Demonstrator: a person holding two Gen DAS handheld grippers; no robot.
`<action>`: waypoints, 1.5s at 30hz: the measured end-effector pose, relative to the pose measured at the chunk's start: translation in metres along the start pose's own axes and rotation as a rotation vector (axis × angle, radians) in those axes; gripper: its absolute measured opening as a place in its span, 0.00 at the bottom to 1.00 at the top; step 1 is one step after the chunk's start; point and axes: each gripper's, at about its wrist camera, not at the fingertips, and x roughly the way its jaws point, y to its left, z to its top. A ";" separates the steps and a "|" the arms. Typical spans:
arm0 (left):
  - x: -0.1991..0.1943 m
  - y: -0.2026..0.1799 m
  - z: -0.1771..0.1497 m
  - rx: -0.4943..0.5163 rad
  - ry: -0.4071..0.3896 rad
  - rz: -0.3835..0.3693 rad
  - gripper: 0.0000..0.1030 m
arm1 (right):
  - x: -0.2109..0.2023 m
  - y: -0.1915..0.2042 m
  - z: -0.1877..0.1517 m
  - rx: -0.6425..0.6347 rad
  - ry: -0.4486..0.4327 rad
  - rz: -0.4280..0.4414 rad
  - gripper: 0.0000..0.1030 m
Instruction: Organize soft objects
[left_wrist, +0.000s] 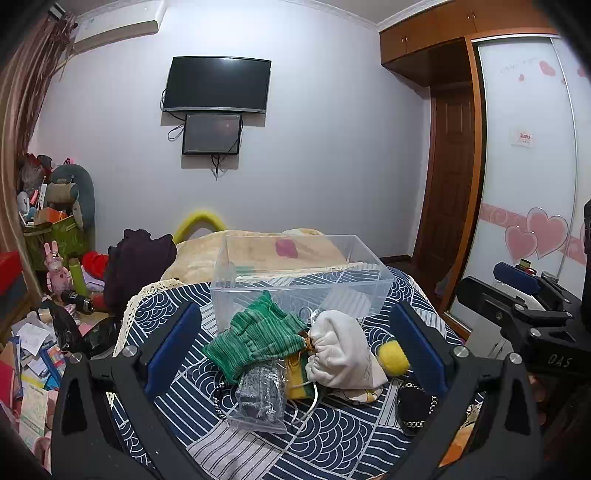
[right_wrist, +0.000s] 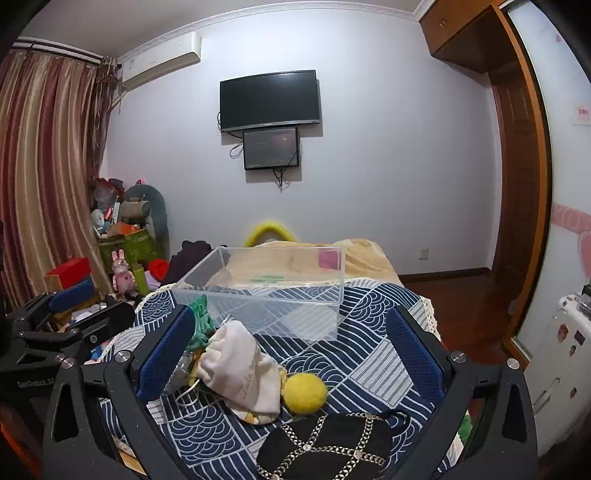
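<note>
In the lower middle of both views, the soft things lie heaped on the patterned cloth: green knit glove, white drawstring pouch, yellow ball. The clear bin stands empty just behind them. My left gripper and right gripper both hang spread wide, holding nothing. I judge nothing is packed yet; next I must close on one item and lift it over the bin's near wall.
</note>
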 end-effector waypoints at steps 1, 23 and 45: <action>0.000 -0.001 0.000 0.001 0.000 0.001 1.00 | 0.000 0.000 0.000 0.001 0.000 0.001 1.00; -0.004 -0.001 0.001 0.007 -0.007 0.003 1.00 | -0.002 0.000 0.002 0.007 0.003 0.017 1.00; -0.005 -0.002 0.001 0.010 -0.011 -0.003 1.00 | -0.002 0.000 0.001 0.008 -0.005 0.035 1.00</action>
